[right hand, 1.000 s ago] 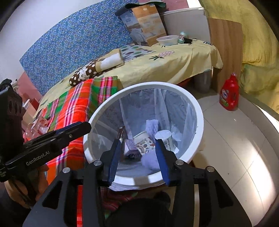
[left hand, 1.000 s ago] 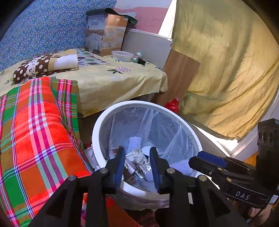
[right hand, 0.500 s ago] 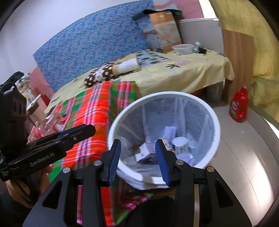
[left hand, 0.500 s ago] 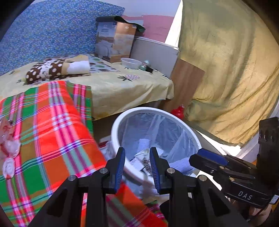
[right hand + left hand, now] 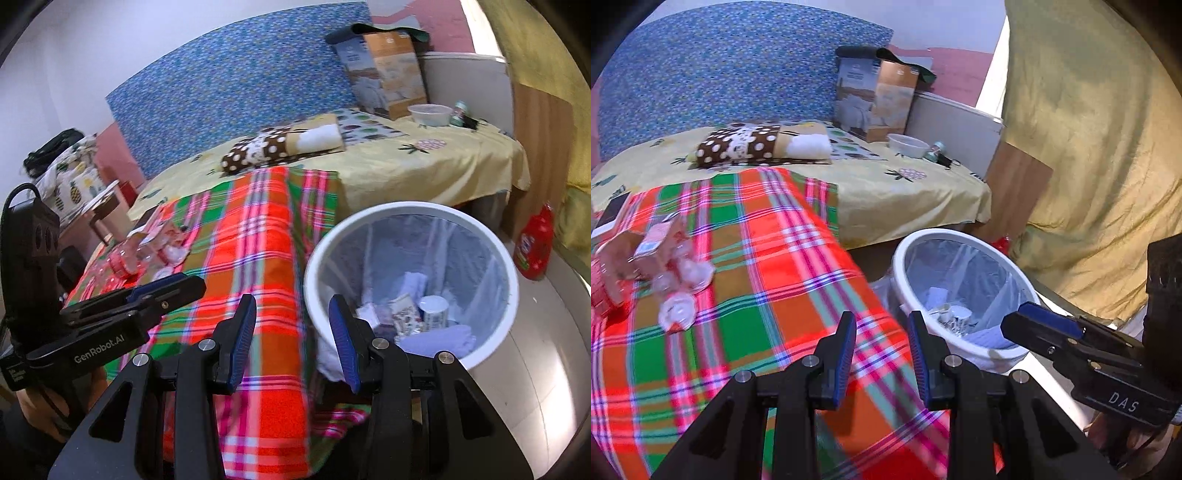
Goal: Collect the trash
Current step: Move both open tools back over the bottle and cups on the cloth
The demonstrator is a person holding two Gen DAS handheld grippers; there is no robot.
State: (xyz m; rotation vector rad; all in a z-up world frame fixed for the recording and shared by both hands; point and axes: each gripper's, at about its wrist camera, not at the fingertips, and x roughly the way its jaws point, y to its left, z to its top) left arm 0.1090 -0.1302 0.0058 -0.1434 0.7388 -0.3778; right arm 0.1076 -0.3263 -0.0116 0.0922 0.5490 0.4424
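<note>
A white trash bin (image 5: 942, 231) (image 5: 406, 206) with a clear liner stands on the floor beside the bed. Paper cups and tissues (image 5: 432, 310) (image 5: 953, 317) lie in its bottom. A pile of crumpled wrappers and clear plastic (image 5: 665, 266) (image 5: 147, 251) rests on the red-and-green plaid blanket (image 5: 775, 258) (image 5: 258, 240). My left gripper (image 5: 882, 321) (image 5: 184, 284) hovers open over the blanket's near corner, nothing between its fingers. My right gripper (image 5: 291, 306) (image 5: 1034, 325) is open and empty too, over the gap between blanket and bin.
Behind the blanket lies a yellow sheet (image 5: 886, 192) with a dotted pillow (image 5: 746, 144), a cardboard box (image 5: 875, 99) and a white bowl (image 5: 905, 144). On the floor beyond the bin, a red detergent bottle (image 5: 535, 243) stands by a wooden board (image 5: 1015, 192) and a yellow curtain (image 5: 1089, 147).
Both grippers swung left, away from above the bin and over the plaid blanket. The pile of wrappers came into view at the left. Neither gripper's opening changed.
</note>
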